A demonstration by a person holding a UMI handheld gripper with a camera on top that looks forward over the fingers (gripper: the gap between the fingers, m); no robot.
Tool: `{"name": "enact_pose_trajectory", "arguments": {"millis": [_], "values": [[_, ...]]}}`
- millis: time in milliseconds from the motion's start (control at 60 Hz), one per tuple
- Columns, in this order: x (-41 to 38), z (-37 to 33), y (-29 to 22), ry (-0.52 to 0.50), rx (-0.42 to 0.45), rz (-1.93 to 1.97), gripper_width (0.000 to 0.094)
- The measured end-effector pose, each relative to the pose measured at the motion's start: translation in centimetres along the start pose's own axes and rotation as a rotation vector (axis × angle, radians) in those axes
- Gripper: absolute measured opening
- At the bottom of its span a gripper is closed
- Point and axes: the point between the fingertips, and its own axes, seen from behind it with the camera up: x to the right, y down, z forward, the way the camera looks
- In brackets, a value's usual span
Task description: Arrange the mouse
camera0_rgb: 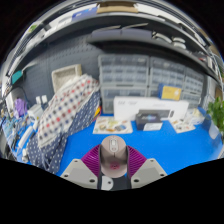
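Mouse (114, 157), grey-pink w/ dark scroll wheel and rounded body, sits between gripper (114, 172) fingers at 6 o'clock on blue table (170, 150), purple pads (94, 158) close at both sides, contact not confirmable; no legible writing or brand.

Blue desk (165, 150) spreads wide here. The mouse (114, 152) sits at 6 o'clock, between the tool (114, 172) fingers. At 12 o'clock a white box (138, 107) stands at the far edge, a small black object (151, 122) before it, papers (112, 126) just left.
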Motion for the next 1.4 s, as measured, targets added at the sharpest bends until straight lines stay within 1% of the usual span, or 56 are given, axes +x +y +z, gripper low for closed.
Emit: {"name": "enact_pose_trajectory", "arguments": {"millis": [67, 117, 217, 317, 333, 350, 367, 400, 417, 433, 450, 467, 483, 550, 633, 650, 700, 750, 783, 933, 1100, 1217, 1400], "values": [[-2.2, 1.7, 4.0, -0.021, -0.065, -0.013, 0.0332], [-3.0, 2.5, 6.8, -0.019, -0.111, -0.024, 0.0330], [-4.2, 3.4, 11.6, -0.013, -0.182, -0.056, 0.0329], [-4.5, 3.8, 15.6, 0.005, -0.231, -0.075, 0.0339], [-4.5, 3.7, 16.0, 0.008, -0.233, -0.070, 0.0338], [-4.6, 3.8, 15.6, 0.009, -0.204, -0.064, 0.0334], [-4.6, 3.8, 15.8, 0.009, -0.196, -0.064, 0.0337], [-4.6, 3.9, 15.8, 0.008, -0.187, -0.075, 0.0335], [-4.5, 3.9, 15.7, 0.005, -0.195, -0.078, 0.0337], [-4.5, 3.9, 15.6, 0.005, -0.193, -0.076, 0.0357], [-4.5, 3.9, 15.7, 0.004, -0.197, -0.073, 0.0357], [-4.5, 3.9, 15.6, 0.002, -0.192, -0.069, 0.0410], [-4.5, 3.9, 15.6, 0.001, -0.193, -0.064, 0.0378], [-4.5, 4.1, 15.5, -0.011, -0.187, -0.060, 0.0427], [-4.5, 4.0, 15.7, -0.023, -0.221, -0.048, 0.0488], [-4.5, 3.8, 15.8, -0.025, -0.234, -0.039, 0.0524], [-4.2, 3.4, 15.5, -0.020, -0.257, -0.022, 0.0682], [-3.6, 2.9, 14.2, -0.020, -0.239, -0.016, 0.0852], [-3.3, 2.5, 13.0, -0.026, -0.218, -0.019, 0.0873], [0.1, -0.2, 8.2, -0.039, -0.164, -0.046, 0.0871], [7.7, -4.4, 2.8, 0.012, -0.081, -0.034, 0.0870], [13.6, -7.3, 0.4, 0.068, -0.048, -0.036, 0.0872], [20.7, -11.1, -2.4, 0.100, 0.003, -0.020, 0.0868]]}}
